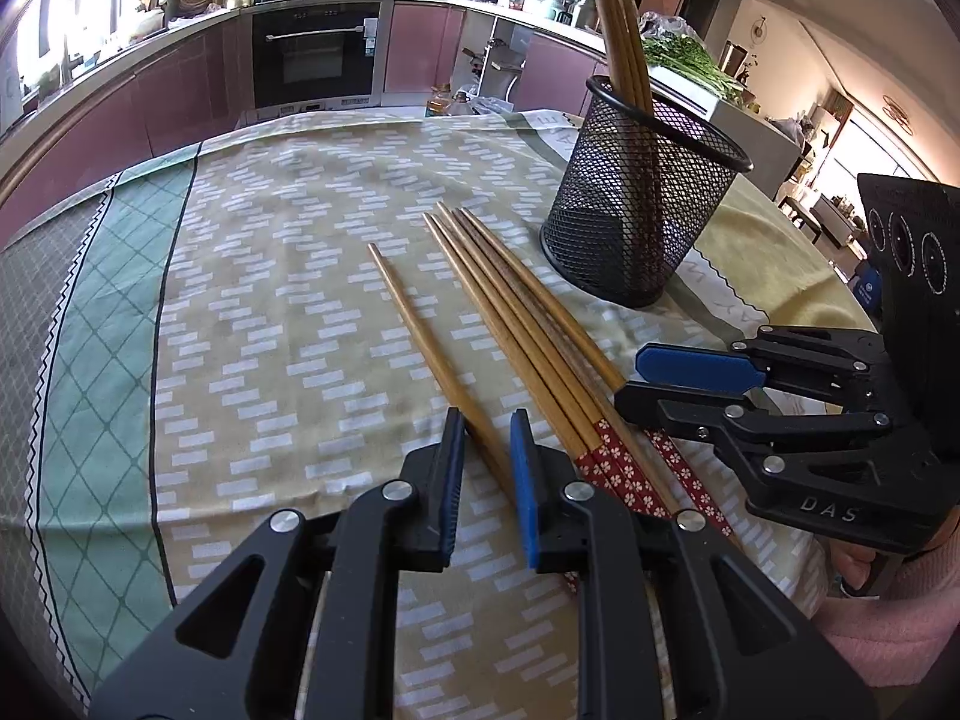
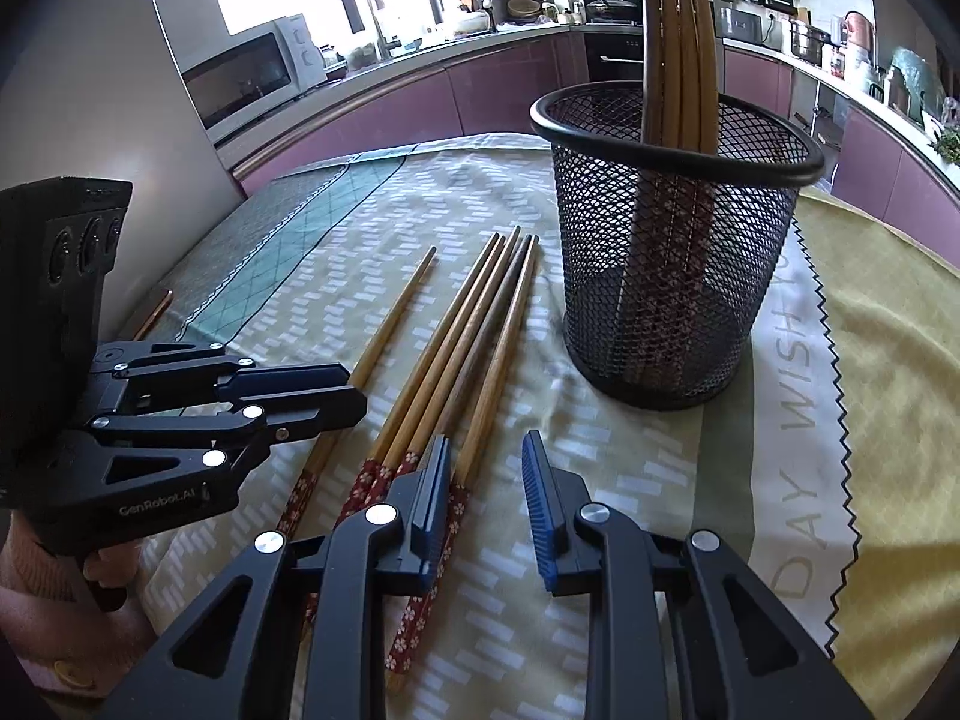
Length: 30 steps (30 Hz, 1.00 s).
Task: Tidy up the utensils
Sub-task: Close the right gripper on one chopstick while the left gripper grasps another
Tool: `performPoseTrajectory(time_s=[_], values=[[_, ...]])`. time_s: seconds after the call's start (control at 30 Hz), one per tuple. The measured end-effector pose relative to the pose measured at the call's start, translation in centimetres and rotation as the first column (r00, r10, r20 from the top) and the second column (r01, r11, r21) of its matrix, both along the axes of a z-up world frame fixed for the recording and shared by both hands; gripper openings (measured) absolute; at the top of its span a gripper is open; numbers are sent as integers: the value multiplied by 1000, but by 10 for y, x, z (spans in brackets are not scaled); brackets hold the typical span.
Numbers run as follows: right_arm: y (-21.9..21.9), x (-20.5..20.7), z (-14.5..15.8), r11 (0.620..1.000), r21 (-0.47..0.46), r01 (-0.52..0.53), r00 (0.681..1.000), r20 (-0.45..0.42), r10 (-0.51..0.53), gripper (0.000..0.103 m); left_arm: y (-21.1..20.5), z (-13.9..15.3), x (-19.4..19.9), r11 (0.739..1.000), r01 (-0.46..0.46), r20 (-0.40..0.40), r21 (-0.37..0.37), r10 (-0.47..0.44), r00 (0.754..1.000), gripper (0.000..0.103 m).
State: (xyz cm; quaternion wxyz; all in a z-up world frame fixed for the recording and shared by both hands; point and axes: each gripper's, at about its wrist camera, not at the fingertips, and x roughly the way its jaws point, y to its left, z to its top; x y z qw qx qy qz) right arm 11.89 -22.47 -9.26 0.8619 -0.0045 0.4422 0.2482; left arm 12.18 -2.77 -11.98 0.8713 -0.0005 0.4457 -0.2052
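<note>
1. The tabletop [image 1: 270, 312] fills most of both views under a patterned cloth, with a kitchen along the top of the frame.
2. A black mesh cup [image 1: 645, 204] stands at the upper right of the left wrist view, already holding several chopsticks [image 1: 624, 36] upright.
3. Four chopsticks in a bundle [image 1: 528, 336] lie at centre, just left of the cup; a single chopstick [image 1: 432, 354] lies slightly apart to their left.
4. The left gripper [image 1: 487, 480] straddles the single chopstick, fingers narrowly spread and not visibly pinching it.
5. The right gripper [image 2: 486, 504] hovers beside the bundle's patterned ends (fingers narrowly spread, nothing between them).
6. Step in hand, as I judge it: picking up the single chopstick. Next it needs a firm pinch, a lift, then tipping upright into the cup.
</note>
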Motion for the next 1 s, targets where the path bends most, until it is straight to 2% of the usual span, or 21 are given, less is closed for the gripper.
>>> performPoseTrajectory(time_s=[0.13, 0.2, 0.27, 0.6, 1.0], values=[[3, 5, 0, 1000, 3, 7, 1000, 1, -7, 24, -2, 1, 3, 1000, -3, 4, 5, 3, 1000, 17], [3, 7, -1, 1000, 8, 15, 1000, 1, -15, 19, -3, 1, 5, 1000, -7, 6, 6, 7, 1000, 16], [2, 8, -1, 1000, 23, 17, 1000, -8, -17, 8, -4, 1, 6, 1000, -10, 6, 5, 10, 1000, 15], [-13, -1, 5, 996, 91, 15, 1000, -10, -15, 5, 3, 3, 1, 999, -44, 10, -28, 44, 999, 9], [-12, -4, 4, 998, 60, -12, 1000, -16, 13, 6, 1, 4, -6, 1000, 0, 7, -26, 1, 1000, 8]])
